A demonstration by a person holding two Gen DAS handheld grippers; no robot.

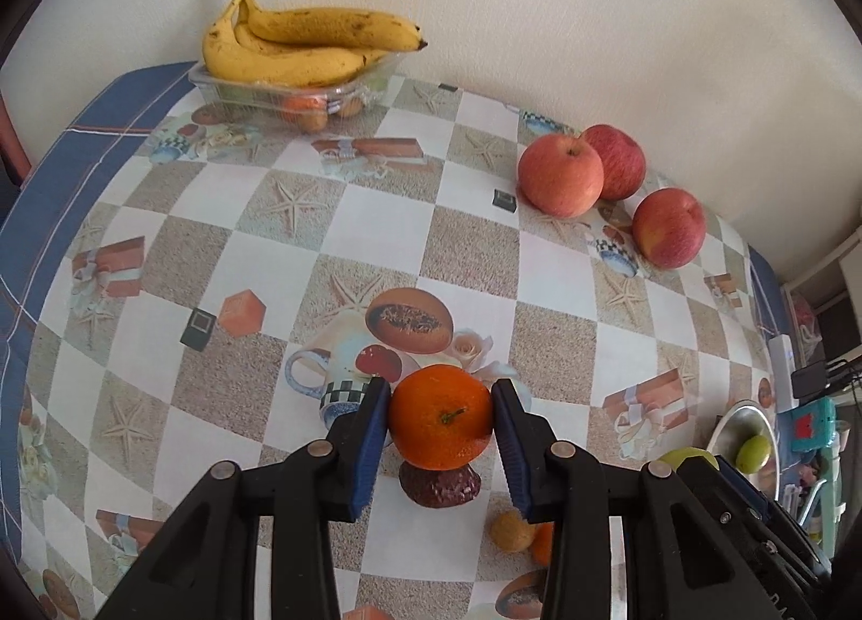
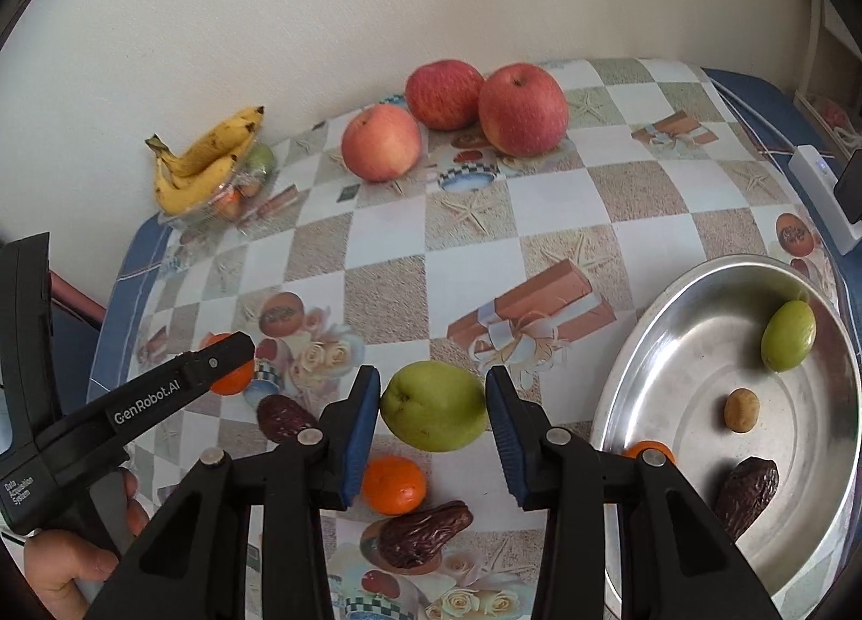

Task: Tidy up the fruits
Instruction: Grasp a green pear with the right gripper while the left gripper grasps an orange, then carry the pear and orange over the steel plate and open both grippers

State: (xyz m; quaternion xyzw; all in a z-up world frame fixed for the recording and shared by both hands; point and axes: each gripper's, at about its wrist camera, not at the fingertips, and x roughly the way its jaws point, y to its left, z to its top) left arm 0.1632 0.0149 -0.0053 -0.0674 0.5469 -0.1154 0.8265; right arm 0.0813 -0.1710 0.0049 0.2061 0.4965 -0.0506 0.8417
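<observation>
My left gripper (image 1: 440,407) is shut on an orange tangerine (image 1: 440,418), held just above the table over a dark date (image 1: 439,486). It shows in the right wrist view too (image 2: 233,369). My right gripper (image 2: 433,402) is shut on a green pear-like fruit (image 2: 433,405), held above the table left of a steel bowl (image 2: 641,350). The bowl holds a small green fruit (image 2: 787,335), a small brown fruit (image 2: 742,409), a date (image 2: 746,493) and a partly hidden tangerine (image 2: 646,450). Three red apples (image 2: 522,108) sit near the wall.
A clear tray (image 1: 280,95) with bananas (image 1: 291,46) and small fruits stands at the far left by the wall. On the table lie another tangerine (image 2: 392,484) and two dates (image 2: 423,534) (image 2: 283,418). A white device (image 2: 813,189) lies at the right edge.
</observation>
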